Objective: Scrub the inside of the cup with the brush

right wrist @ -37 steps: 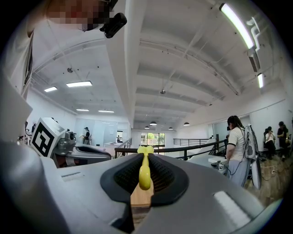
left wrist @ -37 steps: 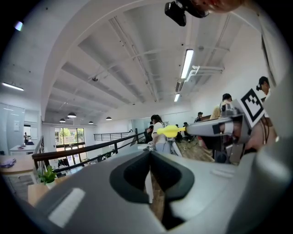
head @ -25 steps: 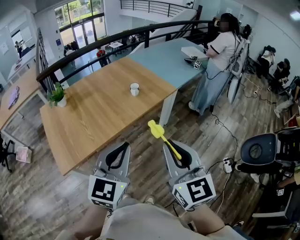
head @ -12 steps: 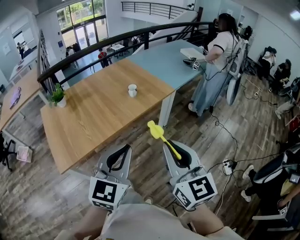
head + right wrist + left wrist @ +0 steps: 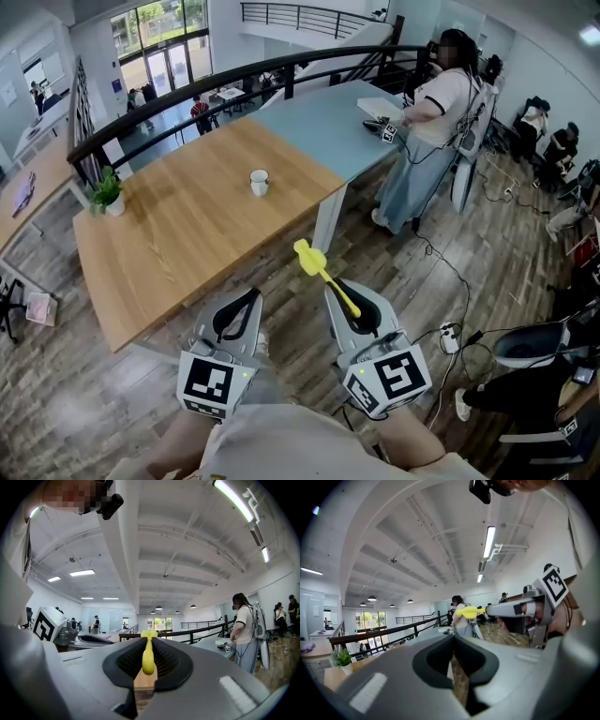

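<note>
A small white cup [image 5: 259, 182] stands on the wooden table [image 5: 187, 234], far ahead of both grippers. My right gripper [image 5: 340, 288] is shut on the handle of a yellow brush [image 5: 323, 272]; the brush head points up and toward the table. In the right gripper view the brush [image 5: 148, 658] sits gripped between the jaws of the right gripper [image 5: 149, 641]. My left gripper [image 5: 252, 294] is held beside it over the floor, shut with nothing in it. In the left gripper view the jaws of the left gripper [image 5: 453, 637] meet, and the brush [image 5: 468, 612] shows at the right.
A potted plant [image 5: 106, 192] stands at the wooden table's far left. A person [image 5: 427, 122] stands at the adjoining blue table [image 5: 328, 117]. A dark railing [image 5: 234, 80] runs behind both tables. A power strip and cables [image 5: 450, 339] lie on the floor at right.
Both grippers have edged a little toward the table, and the cup sits slightly further left in the head view. The brush stays gripped. The chair at the right has shifted away.
</note>
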A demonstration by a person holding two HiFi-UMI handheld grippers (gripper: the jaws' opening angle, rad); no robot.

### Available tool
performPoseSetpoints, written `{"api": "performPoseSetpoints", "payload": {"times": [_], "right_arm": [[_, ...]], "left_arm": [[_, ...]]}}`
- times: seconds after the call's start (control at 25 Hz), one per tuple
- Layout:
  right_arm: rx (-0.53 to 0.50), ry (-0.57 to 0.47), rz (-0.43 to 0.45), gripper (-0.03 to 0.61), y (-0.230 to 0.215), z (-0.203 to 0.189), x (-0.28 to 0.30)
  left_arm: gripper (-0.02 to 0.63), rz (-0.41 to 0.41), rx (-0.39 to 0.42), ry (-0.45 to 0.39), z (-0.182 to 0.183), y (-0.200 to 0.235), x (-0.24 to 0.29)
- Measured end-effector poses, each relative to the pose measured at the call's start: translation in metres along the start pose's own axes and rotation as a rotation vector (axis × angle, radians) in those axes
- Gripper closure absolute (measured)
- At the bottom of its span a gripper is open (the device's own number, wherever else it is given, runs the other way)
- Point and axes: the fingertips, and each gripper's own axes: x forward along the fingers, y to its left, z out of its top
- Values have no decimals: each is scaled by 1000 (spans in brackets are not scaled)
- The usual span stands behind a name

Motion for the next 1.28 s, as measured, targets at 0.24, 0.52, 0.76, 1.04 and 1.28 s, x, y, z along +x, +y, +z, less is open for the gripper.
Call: {"api": "performPoseSetpoints", "payload": {"times": [0.24,0.52,0.76,1.04,1.28], "right_arm": [[-31,4,2,545,-18,1,36],[-78,14,5,545,-34,-1,106],[-77,28,2,545,-55,-5,173],[-63,42,-1,545,-72,-2,262],[-52,58,-12,545,-90,0,339]], "left_arm": [[611,-22,9,-14,1,18,30],[611,-25,-46,-26,-10,72,75],[611,-29,-48,-14,-16,121,125],[611,-31,-44,2,-19,191,179],[611,-41,-39,2,-15,251,231]]}}
